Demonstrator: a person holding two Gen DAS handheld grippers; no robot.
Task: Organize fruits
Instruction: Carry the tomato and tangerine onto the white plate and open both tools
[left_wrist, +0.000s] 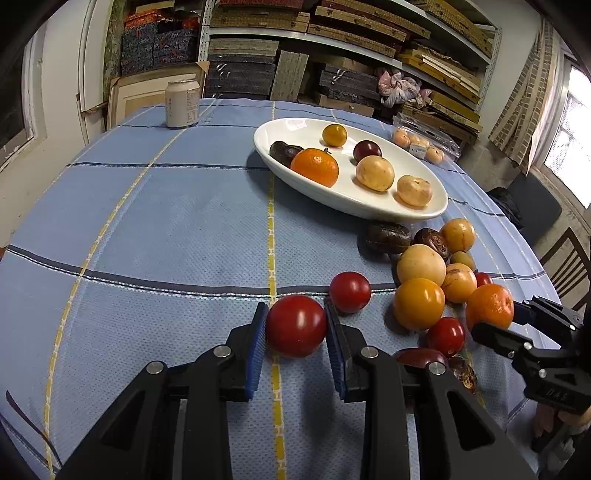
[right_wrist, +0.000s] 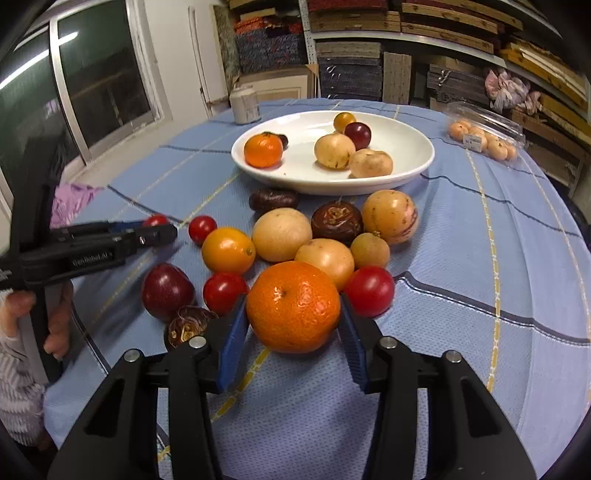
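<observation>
Left wrist view: left gripper clamps a tomato on the counter. Right gripper pads flank an orange, contact uncertain. Both fruits are round, light and bruisable; grip at the widest girth, lightly.

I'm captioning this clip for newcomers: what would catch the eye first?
Each tool frames a fruit: the left tool grips a glossy red tomato, and the right tool brackets a big dimpled orange mandarin. Behind them, a heap of mixed fruit lies on the blue checked tablecloth before a white oval plate already holding several fruits.
</observation>
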